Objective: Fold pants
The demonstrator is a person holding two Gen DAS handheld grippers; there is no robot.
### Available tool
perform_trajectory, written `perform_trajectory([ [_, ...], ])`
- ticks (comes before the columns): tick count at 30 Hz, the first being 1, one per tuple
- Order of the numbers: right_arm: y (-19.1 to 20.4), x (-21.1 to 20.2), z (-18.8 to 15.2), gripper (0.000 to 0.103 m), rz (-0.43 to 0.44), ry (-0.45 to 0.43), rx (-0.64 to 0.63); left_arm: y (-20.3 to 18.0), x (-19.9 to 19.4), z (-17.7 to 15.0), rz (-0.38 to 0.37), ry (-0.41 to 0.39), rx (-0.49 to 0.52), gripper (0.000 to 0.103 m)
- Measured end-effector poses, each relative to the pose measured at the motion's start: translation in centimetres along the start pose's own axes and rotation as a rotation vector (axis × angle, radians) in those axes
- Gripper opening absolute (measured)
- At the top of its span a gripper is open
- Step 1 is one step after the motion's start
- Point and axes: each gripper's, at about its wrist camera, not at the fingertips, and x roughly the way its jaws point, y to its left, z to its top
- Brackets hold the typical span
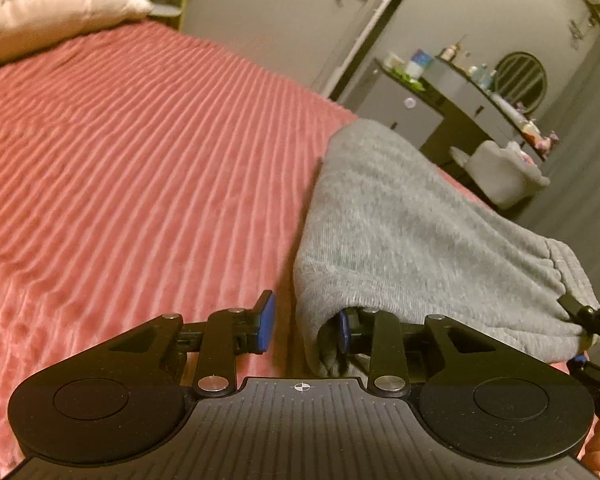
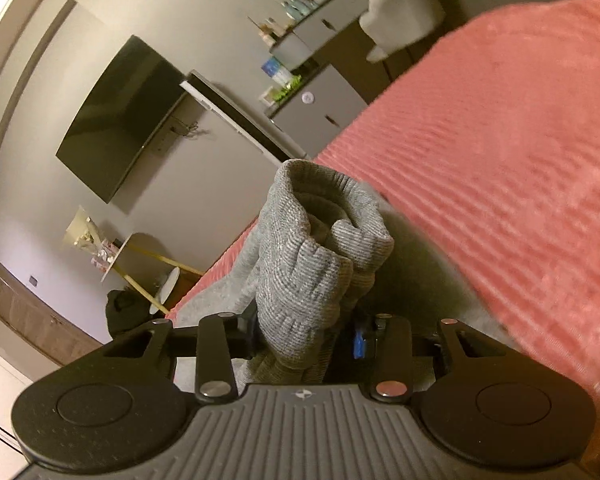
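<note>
Grey sweatpants (image 1: 412,224) lie near the edge of a bed covered by a ribbed pink blanket (image 1: 140,152), partly bunched and lifted.

Left gripper (image 1: 304,326): fingers partway apart. The right blue pad (image 1: 343,330) is tucked under the folded edge of the pants; the left blue pad (image 1: 267,322) stands clear over the blanket, with a visible gap to the fabric. Cloth sits between the fingers, but only one pad touches it, so no clamp shows.

Right gripper (image 2: 306,338): fingers narrowed around a thick bunch of ribbed grey cuff (image 2: 320,240), which stands up out of them. The left finger is hidden behind the fabric, and a blue pad (image 2: 358,344) shows at the right against the cloth. It reads as gripping the pants. In the left wrist view, that gripper's tip (image 1: 580,316) pinches the far gathered end of the same garment.

White pillow (image 1: 48,4) at the head of the bed. Dresser (image 1: 452,96) with bottles and a wall TV (image 2: 120,116) stand beyond the bed.
</note>
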Motion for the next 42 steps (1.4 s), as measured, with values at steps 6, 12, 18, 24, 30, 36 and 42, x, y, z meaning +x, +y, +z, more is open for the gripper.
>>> perform_trajectory([
  [6, -2.1, -0.3, 0.1, 0.04, -0.048, -0.006, 0.029, -1.4, -0.5, -0.2, -0.011, -0.013, 0.099, 0.047],
  [12, -3.1, 0.6, -0.2, 0.041, -0.082, 0.012, -0.005, -1.4, -0.2, -0.1, 0.016, 0.028, 0.098, 0.055],
  [18, -1.9, 0.0, 0.0, 0.041, -0.052, -0.014, -0.081, -2.2, -2.2, -0.4, -0.066, -0.032, 0.129, 0.054],
  [24, -2.8, 1.0, 1.0, 0.086, -0.178, 0.026, -0.152, -3.0, -4.1, -0.6, -0.077, -0.091, 0.143, 0.066],
  [30, -5.4, -1.7, 2.9, 0.099, -0.222, -0.087, -0.026, -6.2, -3.0, 0.3, -0.02, -0.104, 0.269, 0.081],
  [36, -5.5, 0.9, 1.4, 0.099, -0.205, 0.016, -0.017, -11.3, 2.9, 3.1, 0.013, -0.084, 0.398, 0.082],
  [42, -7.1, 2.2, 0.9, 0.099, -0.186, 0.021, 0.06, -12.5, 11.1, 5.8, 0.192, -0.055, 0.442, 0.081],
])
